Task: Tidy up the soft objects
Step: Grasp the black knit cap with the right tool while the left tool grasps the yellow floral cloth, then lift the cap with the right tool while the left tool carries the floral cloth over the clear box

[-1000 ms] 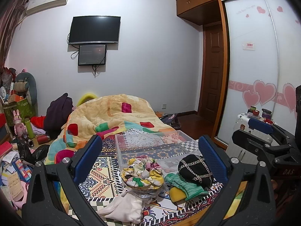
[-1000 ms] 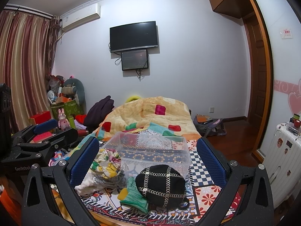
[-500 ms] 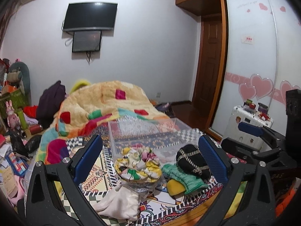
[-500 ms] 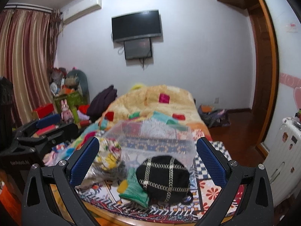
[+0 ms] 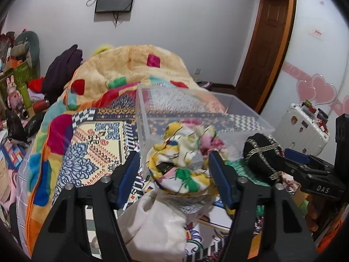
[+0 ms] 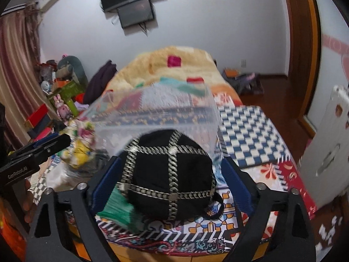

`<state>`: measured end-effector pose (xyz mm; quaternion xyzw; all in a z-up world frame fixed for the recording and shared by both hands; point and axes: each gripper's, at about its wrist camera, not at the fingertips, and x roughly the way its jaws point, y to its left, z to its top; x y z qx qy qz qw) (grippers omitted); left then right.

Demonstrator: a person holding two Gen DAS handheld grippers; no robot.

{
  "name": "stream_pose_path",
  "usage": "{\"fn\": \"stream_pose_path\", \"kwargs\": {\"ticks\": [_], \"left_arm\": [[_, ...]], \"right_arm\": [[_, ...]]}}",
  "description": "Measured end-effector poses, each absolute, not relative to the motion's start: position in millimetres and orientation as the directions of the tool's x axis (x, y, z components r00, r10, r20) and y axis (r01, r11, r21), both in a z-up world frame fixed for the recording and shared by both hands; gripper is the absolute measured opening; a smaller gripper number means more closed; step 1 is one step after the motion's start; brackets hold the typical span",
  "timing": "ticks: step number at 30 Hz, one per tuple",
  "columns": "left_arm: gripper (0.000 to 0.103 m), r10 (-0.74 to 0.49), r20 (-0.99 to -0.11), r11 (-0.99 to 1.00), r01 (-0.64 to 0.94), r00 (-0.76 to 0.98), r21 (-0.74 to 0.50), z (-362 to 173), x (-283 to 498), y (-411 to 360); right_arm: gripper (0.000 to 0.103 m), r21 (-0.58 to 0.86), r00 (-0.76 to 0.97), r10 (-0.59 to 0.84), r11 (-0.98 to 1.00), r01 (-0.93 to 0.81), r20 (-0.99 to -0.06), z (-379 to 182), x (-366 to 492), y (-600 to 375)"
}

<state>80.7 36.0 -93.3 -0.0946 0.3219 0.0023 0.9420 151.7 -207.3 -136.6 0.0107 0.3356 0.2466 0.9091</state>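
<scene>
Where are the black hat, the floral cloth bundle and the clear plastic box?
black hat (image 6: 168, 172), right wrist view, crown.
floral cloth bundle (image 5: 183, 159), left wrist view, front folds.
clear plastic box (image 5: 196, 120), left wrist view, near wall.

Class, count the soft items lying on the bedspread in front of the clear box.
4: floral cloth bundle between the left gripper's fingers; white cloth below it; green knit piece beside the black cap, which sits between the right gripper's fingers. More may be hidden underneath.
</scene>
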Motion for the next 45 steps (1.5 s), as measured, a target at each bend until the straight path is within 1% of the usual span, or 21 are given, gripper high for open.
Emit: {"fn": "stream_pose_path", "kwargs": {"ticks": [1, 2, 3, 4, 5, 6, 7, 8, 10, 13, 15, 21, 26, 31, 36, 40, 45], "left_arm": [[0.053, -0.058, -0.612, 0.982, -0.066, 0.788, -0.179, -95.9, 81.6, 36.0], [0.050, -0.065, -0.618, 0.981, -0.063, 0.784, -0.184, -98.6, 83.1, 37.1], [0.042, -0.074, -0.621, 0.980, -0.058, 0.781, -0.189, -100.1, 82.9, 37.2], [0.034, -0.083, -0.624, 0.979, -0.052, 0.777, -0.195, -100.6, 82.6, 37.2], [0.032, -0.086, -0.623, 0.979, -0.050, 0.777, -0.198, -100.5, 83.2, 37.6], [0.027, -0.087, -0.621, 0.979, -0.049, 0.779, -0.198, -99.9, 83.2, 38.0], [0.022, -0.087, -0.617, 0.979, -0.047, 0.782, -0.198, -99.3, 82.0, 37.7], [0.020, -0.089, -0.613, 0.979, -0.044, 0.785, -0.199, -98.1, 81.1, 38.3], [0.014, -0.099, -0.604, 0.978, -0.035, 0.791, -0.206, -94.5, 79.0, 39.0], [0.012, -0.089, -0.584, 0.980, -0.035, 0.807, -0.197, -86.5, 73.3, 38.9], [0.012, -0.081, -0.566, 0.982, -0.032, 0.820, -0.188, -79.7, 68.6, 38.1], [0.011, -0.077, -0.504, 0.987, -0.005, 0.860, -0.161, -54.3, 55.5, 32.6], [0.011, -0.093, -0.467, 0.987, 0.019, 0.879, -0.160, -33.0, 59.2, 33.2], [0.011, -0.094, -0.444, 0.985, 0.019, 0.891, -0.170, -18.0, 79.1, 41.1], [0.011, -0.111, -0.489, 0.983, 0.024, 0.865, -0.182, -20.1, 112.1, 48.8], [0.011, -0.131, -0.557, 0.982, 0.029, 0.820, -0.188, -32.7, 141.9, 53.0], [0.011, -0.129, -0.633, 0.985, 0.026, 0.764, -0.171, -53.3, 170.5, 51.8]], "right_arm": [[0.080, 0.192, 0.645, 0.454, 0.879, -0.436, -0.615, -139.9, 153.9, -207.6], [0.077, 0.202, 0.631, 0.455, 0.879, -0.433, -0.628, -143.1, 156.0, -208.4], [0.068, 0.210, 0.620, 0.457, 0.878, -0.431, -0.638, -146.0, 156.9, -208.8], [0.062, 0.212, 0.615, 0.459, 0.877, -0.432, -0.641, -147.9, 158.3, -207.3], [0.061, 0.211, 0.617, 0.458, 0.877, -0.432, -0.640, -148.1, 157.4, -207.9], [0.057, 0.207, 0.624, 0.457, 0.878, -0.432, -0.634, -146.9, 155.6, -208.3], [0.050, 0.200, 0.633, 0.454, 0.879, -0.433, -0.627, -145.1, 154.4, -208.7], [0.047, 0.193, 0.639, 0.453, 0.879, -0.436, -0.621, -143.5, 153.0, -209.0], [0.034, 0.194, 0.640, 0.465, 0.873, -0.448, -0.612, -142.5, 152.2, -210.0], [0.023, 0.190, 0.644, 0.477, 0.865, -0.464, -0.598, -139.0, 151.5, -208.8], [0.019, 0.183, 0.651, 0.483, 0.861, -0.474, -0.585, -135.0, 149.9, -207.9], [0.012, 0.175, 0.667, 0.533, 0.831, -0.528, -0.521, -115.6, 139.3, -204.3], [0.012, 0.157, 0.691, 0.561, 0.815, -0.558, -0.455, -92.5, 132.2, -197.3], [0.012, 0.146, 0.722, 0.565, 0.817, -0.559, -0.400, -69.7, 140.8, -192.2], [0.012, 0.155, 0.738, 0.556, 0.826, -0.542, -0.383, -61.5, 162.9, -184.2], [0.012, 0.160, 0.736, 0.534, 0.840, -0.519, -0.416, -68.0, 186.6, -171.4], [0.012, 0.172, 0.711, 0.507, 0.854, -0.491, -0.488, -83.1, 215.6, -159.0]]}}
